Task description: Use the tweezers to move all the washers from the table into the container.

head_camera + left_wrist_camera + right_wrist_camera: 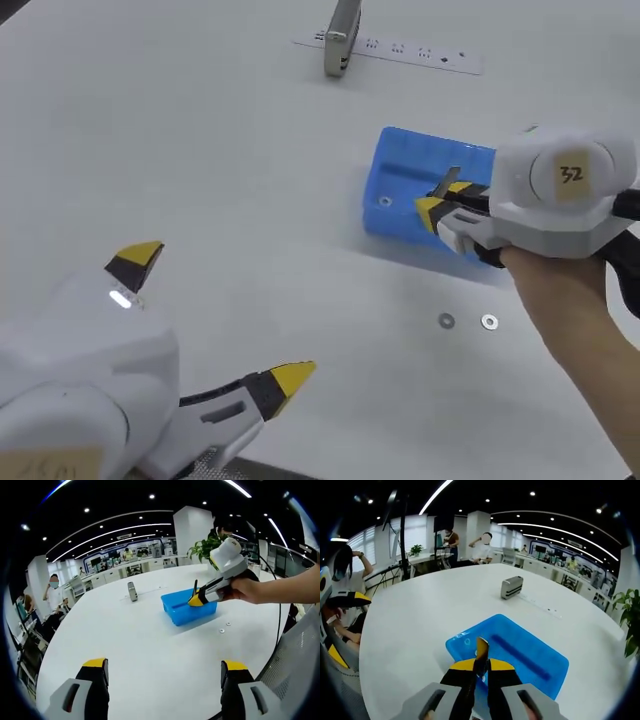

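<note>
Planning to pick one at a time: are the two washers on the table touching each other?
Apart. The head view shows bare table between the darker washer and the brighter washer.

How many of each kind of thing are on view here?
Washers: 3
Blue container: 1
Tweezers: 1
Power strip: 1
Silver box: 1
Hand-held grippers: 2
Total: 9

"32" on yellow sticker point(571, 175) atop right gripper point(437, 205)
</note>
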`<state>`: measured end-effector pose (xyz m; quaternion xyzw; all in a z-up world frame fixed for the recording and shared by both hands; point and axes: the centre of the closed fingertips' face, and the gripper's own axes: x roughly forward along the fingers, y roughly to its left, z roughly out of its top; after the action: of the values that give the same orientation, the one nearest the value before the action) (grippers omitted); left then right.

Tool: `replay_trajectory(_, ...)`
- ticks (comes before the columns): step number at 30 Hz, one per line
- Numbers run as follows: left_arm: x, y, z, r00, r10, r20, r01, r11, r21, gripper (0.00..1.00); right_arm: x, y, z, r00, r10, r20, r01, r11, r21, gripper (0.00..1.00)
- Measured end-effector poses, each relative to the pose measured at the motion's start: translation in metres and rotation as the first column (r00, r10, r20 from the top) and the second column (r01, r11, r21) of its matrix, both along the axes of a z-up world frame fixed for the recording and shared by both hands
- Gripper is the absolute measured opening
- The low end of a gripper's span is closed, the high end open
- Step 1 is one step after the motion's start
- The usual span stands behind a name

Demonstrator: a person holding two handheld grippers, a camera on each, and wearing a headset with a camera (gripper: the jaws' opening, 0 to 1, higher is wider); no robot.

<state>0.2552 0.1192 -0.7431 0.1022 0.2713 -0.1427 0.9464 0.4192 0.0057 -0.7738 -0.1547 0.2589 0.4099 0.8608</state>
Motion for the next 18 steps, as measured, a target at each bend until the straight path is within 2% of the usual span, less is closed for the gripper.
replay_trajectory(4, 0.0, -0.001, -0.001, 1.0, -0.004, -0.003, 0.004, 1.0, 0.005, 0.95, -0.001, -0.001, 0.001, 1.0, -0.008, -0.007, 0.008, 1.0, 0.006, 0.04)
replay_trajectory(7, 0.0, 0.0, -0.001, 1.0, -0.004, -0.003, 0.004, 1.0, 0.008, 0.95, -0.001, -0.003, 0.005, 1.0, -0.013, 0.005, 0.013, 1.0, 0.008, 0.05)
replay_trajectory(10, 0.0, 0.0, -0.001, 1.0, -0.003, -0.003, 0.003, 1.0, 0.008, 0.95, 0.0, -0.005, 0.015, 0.999, -0.023, 0.025, 0.023, 0.999, 0.023, 0.04)
replay_trajectory(13, 0.0, 0.0, 0.0, 1.0, -0.002, 0.001, 0.002, 1.0, 0.007, 0.95, -0.002, -0.007, 0.03, 0.999, -0.037, 0.033, 0.034, 0.997, 0.067, 0.04)
replay_trajectory(18, 0.0, -0.001, 0.0, 1.0, -0.007, 0.002, 0.007, 1.0, 0.008, 0.95, -0.008, -0.012, 0.045, 0.999, -0.041, 0.029, 0.038, 0.994, 0.099, 0.04)
